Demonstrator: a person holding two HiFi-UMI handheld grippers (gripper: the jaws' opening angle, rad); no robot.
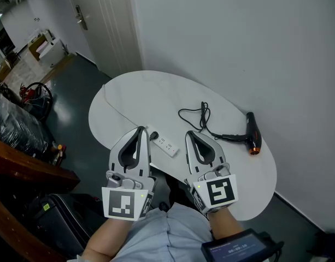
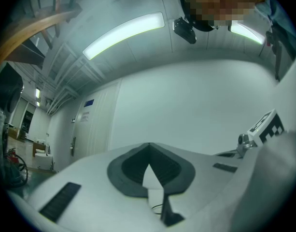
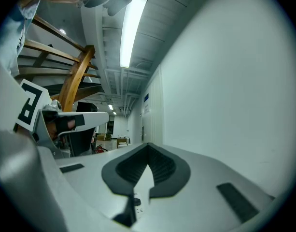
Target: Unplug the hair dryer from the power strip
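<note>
left claw [image 1: 140, 130]: jaws together, nothing between them; held above the near edge of the surface [image 1: 129, 91].
right claw [image 1: 189, 135]: jaws together too and empty, level with the left one and just to its right.
power strip [image 1: 166, 145]: white, lying flat on the surface between the two claw tips.
dark piece [image 1: 154, 136]: at the strip's end by the left claw; whether it is the dryer's plug i cannot tell.
cord [image 1: 197, 115]: black, in loose loops beyond the right claw, running to the dryer.
hair dryer [image 1: 253, 134]: black with an orange nozzle ring, on its side near the wall, well apart from the strip.
handling: the strip looks light and would likely lift with the plug; the cord is limp.
where to hold: pin the strip's body with one claw, pinch the stiff plug body with the other, not the cord.
writing: only square marker patterns on the claw cubes; the screen [image 1: 241, 250] digits are too small to read.
</note>
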